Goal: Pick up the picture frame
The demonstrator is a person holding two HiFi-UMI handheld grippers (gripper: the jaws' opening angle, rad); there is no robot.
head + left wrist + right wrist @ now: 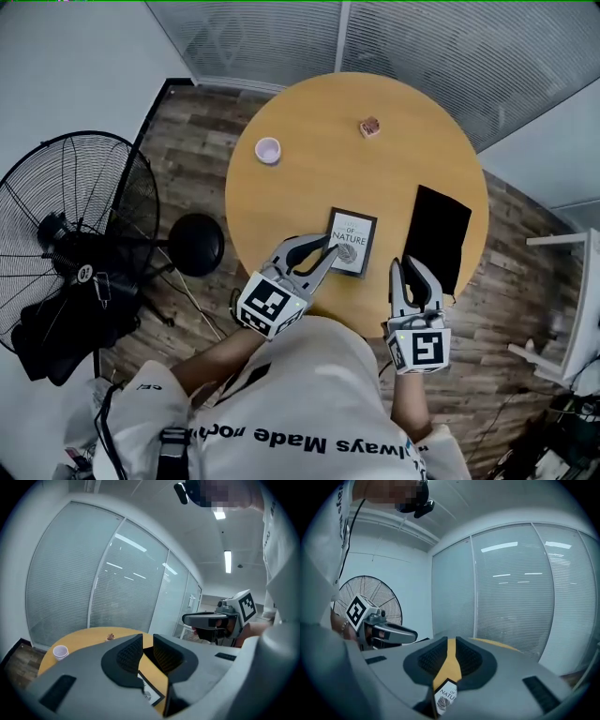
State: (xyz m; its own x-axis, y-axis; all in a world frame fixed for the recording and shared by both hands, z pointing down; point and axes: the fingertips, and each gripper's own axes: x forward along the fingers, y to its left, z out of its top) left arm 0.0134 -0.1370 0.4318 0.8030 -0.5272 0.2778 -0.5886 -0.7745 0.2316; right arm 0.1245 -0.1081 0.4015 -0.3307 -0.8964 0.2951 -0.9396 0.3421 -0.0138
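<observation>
Since neither claw has anything in it yet, this reads to me as the reach-in part of the pickup.

The left claw (323, 251) sits lower centre of the head view. Its jaws are parted by a narrow-ish gap, with the tips right at the left edge of the picture frame (353, 240). I can't tell if they actually touch it. In the left gripper view you look down through that gap and see wood plus 1 corner of the frame, with nothing between the pads. My guess is it comes in slanted from the side because the frame lies flat, so an edge is the only thing to bite.

The right claw (410, 272) is lower right of the head view, near the frame's right side and close to the bottom corner of a flat black thing (437, 232). Its jaws are also only slightly apart and empty. The right gripper view shows a strip of wood through the gap and a sliver of the frame's print at the bottom. It looks parked to steady the other edge, but that's a guess.

The frame lies print-up near the lower rim of the round wooden surface (309, 103). A small pale cup (268, 150) sits at the surface's upper left and a little brown thing (370, 127) near its top, both well apart from the action. A big fan (80, 216) stands on the floor at the left of the picture.

Worth watching: on smooth wood a flat frame could just slide when 1 jaw pushes its edge.
</observation>
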